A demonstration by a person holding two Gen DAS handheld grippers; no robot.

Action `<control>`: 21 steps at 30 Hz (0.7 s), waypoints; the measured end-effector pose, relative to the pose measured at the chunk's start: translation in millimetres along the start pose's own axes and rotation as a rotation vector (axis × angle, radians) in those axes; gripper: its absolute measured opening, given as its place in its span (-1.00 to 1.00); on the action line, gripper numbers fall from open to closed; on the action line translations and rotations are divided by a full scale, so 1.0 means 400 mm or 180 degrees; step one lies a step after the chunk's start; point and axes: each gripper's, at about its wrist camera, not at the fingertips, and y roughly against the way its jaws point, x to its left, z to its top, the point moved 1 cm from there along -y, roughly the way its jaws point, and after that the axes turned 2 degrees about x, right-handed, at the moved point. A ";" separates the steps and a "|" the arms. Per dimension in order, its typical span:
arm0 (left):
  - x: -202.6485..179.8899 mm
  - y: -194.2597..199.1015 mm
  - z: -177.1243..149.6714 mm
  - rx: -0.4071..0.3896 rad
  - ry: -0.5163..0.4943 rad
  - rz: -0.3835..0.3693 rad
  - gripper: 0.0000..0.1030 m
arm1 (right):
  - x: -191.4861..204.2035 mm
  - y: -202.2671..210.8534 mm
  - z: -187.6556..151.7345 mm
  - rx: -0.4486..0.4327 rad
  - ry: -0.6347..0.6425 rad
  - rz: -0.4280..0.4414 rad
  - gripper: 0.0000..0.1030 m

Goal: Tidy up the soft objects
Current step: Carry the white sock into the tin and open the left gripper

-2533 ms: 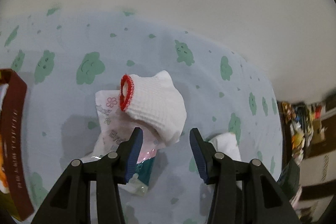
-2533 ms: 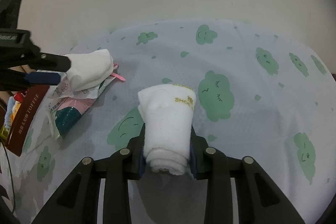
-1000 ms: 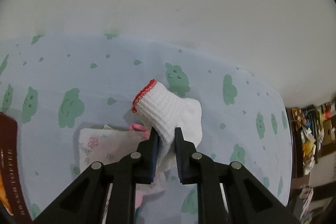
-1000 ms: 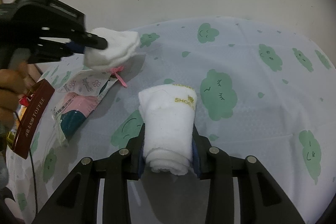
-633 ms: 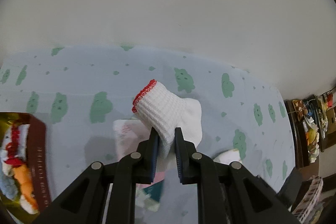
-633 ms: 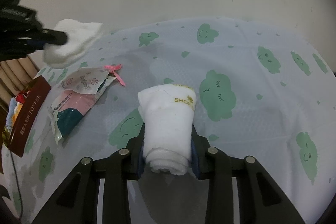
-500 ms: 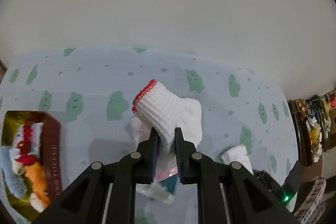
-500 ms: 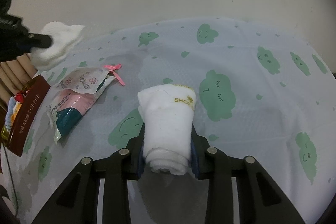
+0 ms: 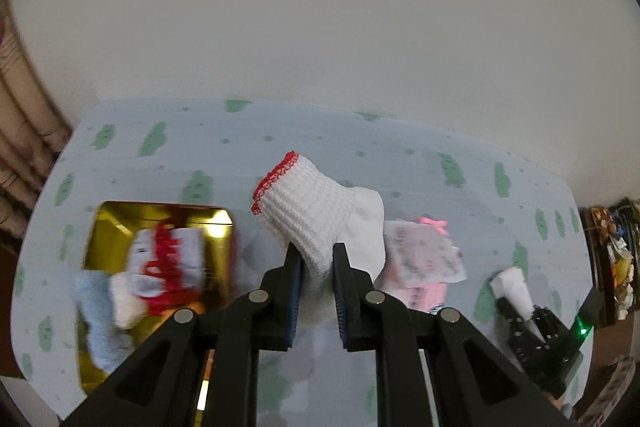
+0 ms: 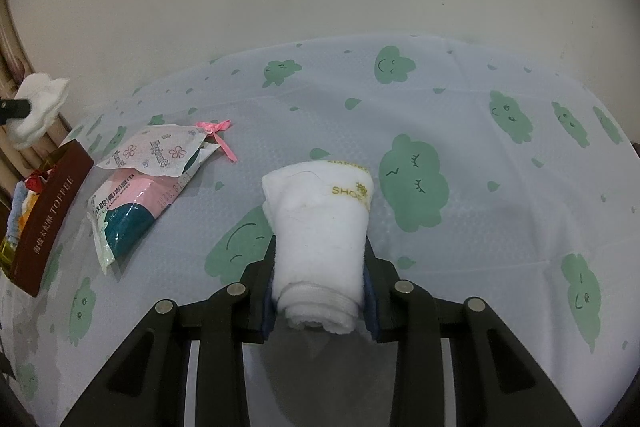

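Observation:
My left gripper (image 9: 316,259) is shut on a white knitted sock (image 9: 316,207) with a red cuff edge, held in the air above the table. Below it to the left lies an open tin box (image 9: 104,227) with a gold inside, holding several soft items in white, red and pale blue. In the right wrist view the same sock (image 10: 38,105) hangs at the far left above the box (image 10: 48,203). My right gripper (image 10: 320,291) is shut on a rolled white towel (image 10: 320,223) with gold lettering, resting on the cloud-print cloth (image 10: 480,227).
Two flat packets, one white with pink flowers (image 10: 156,151) and one pink and teal (image 10: 128,207), lie between the box and the towel, with a pink ribbon (image 10: 218,133) beside them. A plain wall stands behind the table. Clutter (image 9: 616,259) shows past the right edge.
The left gripper has carried the sock up off the packets and leftwards, and the open box has come into view below it. The right gripper and towel have stayed put.

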 end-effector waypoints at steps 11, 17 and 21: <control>0.216 0.024 -0.014 0.0035 0.0211 0.0394 -0.71 | -0.001 0.000 0.000 -0.0001 0.0000 0.0001 -0.38; 0.300 -0.001 -0.026 0.0055 0.0354 0.0601 -0.71 | -0.001 0.000 0.000 -0.0001 0.0001 0.0000 -0.37; 0.346 -0.021 -0.023 0.0088 0.0464 0.0692 -0.71 | -0.001 0.000 0.002 -0.0001 0.0002 0.0001 -0.37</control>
